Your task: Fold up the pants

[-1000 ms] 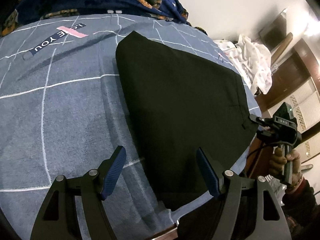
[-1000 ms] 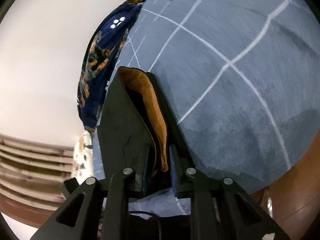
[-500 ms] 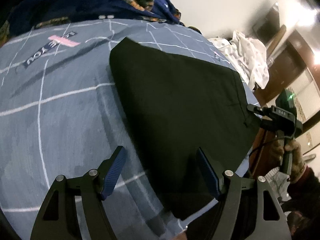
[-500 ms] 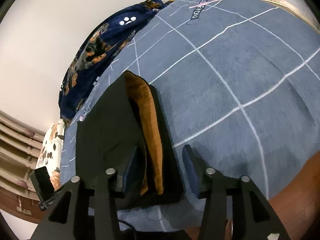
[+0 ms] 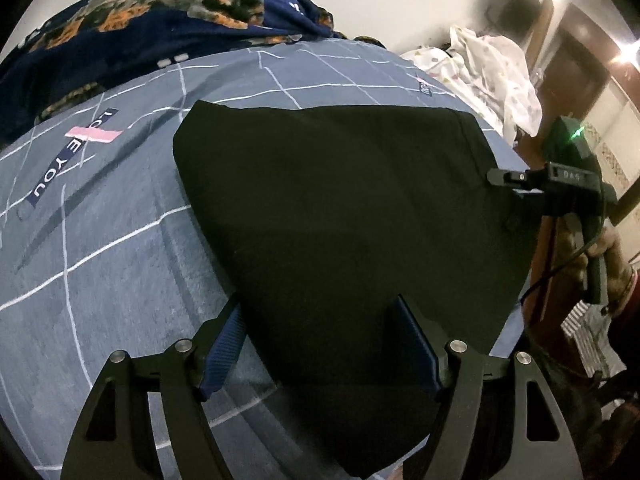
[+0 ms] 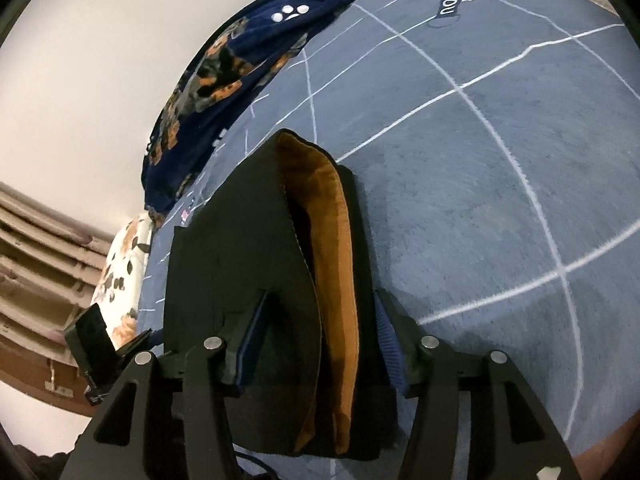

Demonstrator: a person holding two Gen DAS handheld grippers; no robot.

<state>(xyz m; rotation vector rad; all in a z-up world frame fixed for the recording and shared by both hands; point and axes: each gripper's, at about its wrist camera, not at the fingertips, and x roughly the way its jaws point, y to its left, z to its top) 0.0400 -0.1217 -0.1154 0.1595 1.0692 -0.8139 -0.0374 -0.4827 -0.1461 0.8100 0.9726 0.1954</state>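
Black pants (image 5: 340,208) lie folded flat on the grey-blue checked bedsheet (image 5: 100,280). My left gripper (image 5: 318,308) stands open over their near edge, its left finger at the fabric's border and its right finger above the cloth. In the right wrist view the pants (image 6: 240,240) show an orange lining (image 6: 336,240) along their layered edge. My right gripper (image 6: 320,300) is open, with that edge between its fingers and neither pad pressing on it. The left wrist view shows the right gripper (image 5: 504,178) at the pants' right side, held by a person's hand (image 5: 612,256).
A dark blue flowered blanket (image 5: 160,20) is bunched along the far side of the bed. A white patterned cloth (image 5: 492,68) is heaped at the far right corner, with wooden furniture (image 5: 576,60) behind it. The bedsheet (image 6: 500,160) is bare to the right of the pants.
My right gripper's jaws have come apart and let go of the pants' layered edge. Both views have rolled. My left gripper has shifted so the pants' near edge lies between its fingers.
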